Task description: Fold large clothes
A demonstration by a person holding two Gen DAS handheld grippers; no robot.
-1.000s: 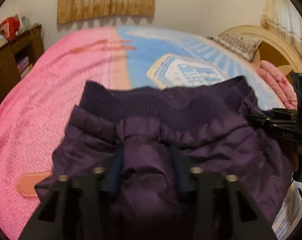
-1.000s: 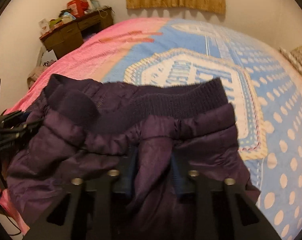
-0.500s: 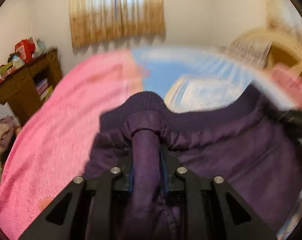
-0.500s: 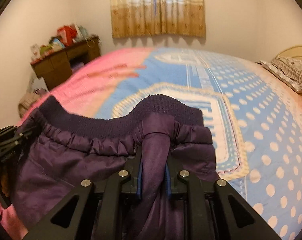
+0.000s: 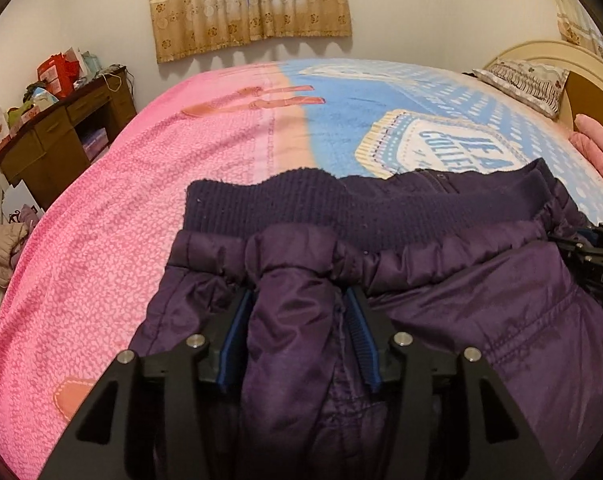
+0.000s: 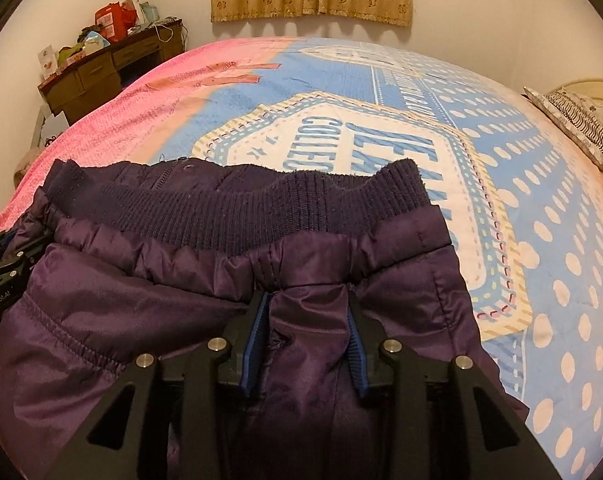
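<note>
At lower centre of both wrist views, the left gripper and right gripper straddle purple jacket folds — jaws opening, fabric between them — over the bedspread.

Glossy, seemingly nylon purple jacket with matt ribbed-knit hem; nubbly pink blanket.

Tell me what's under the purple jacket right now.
The purple jacket lies on the bedspread, across its pink and blue halves. The bedspread under the jacket, and anything else beneath, is covered.
</note>
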